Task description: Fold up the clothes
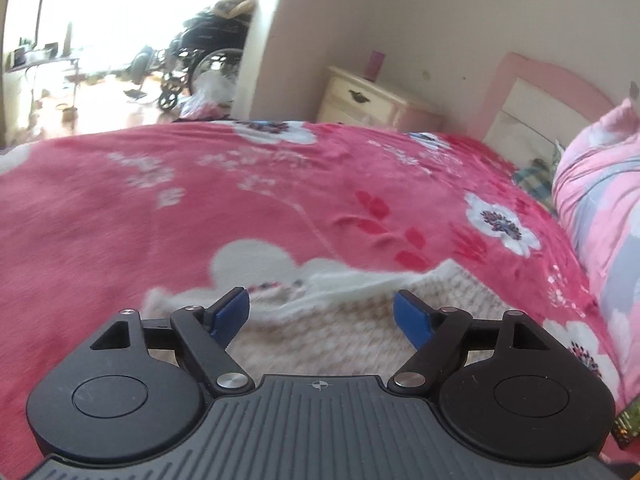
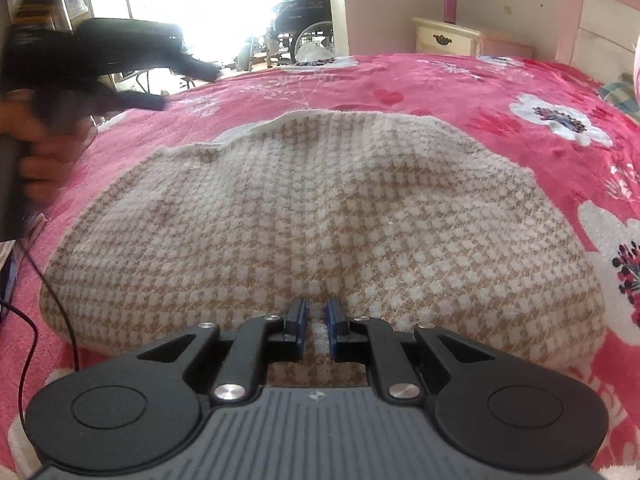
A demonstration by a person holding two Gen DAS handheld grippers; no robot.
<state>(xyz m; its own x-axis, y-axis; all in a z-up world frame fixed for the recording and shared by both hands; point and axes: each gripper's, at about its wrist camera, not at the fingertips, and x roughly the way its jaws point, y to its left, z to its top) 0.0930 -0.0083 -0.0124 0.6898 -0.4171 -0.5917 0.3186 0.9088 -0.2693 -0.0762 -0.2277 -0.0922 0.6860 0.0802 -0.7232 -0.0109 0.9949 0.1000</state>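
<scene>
- Claw work first: the right claw (image 2: 316, 322) has its blue pads drawn close with a strip of the checked knit garment (image 2: 320, 208) between them, so it looks pinched onto the near edge of the cloth.
- The left claw (image 1: 322, 312) stands wide apart with nothing between its pads, hovering over the garment's pale edge (image 1: 352, 284); the left view is blurred. In the right view it shows at the far left, blurred, gripped by the person's hand (image 2: 36, 148).
- The garment lies spread on the bed (image 2: 500, 92), tan-and-white side up, its far edge slightly rumpled. Whether it is already folded over once I cannot tell; the broad rounded shape fits either a laid-out piece or a half-folded one.
- My judgement: a fold is in hand, one edge held. The next move calls for the free claw to close on an edge and both to carry the cloth evenly.
- Containers: a bedside cabinet (image 2: 448, 36) with its drawer shut; contents hidden. A pink cup (image 2: 450, 7) stands on it.
</scene>
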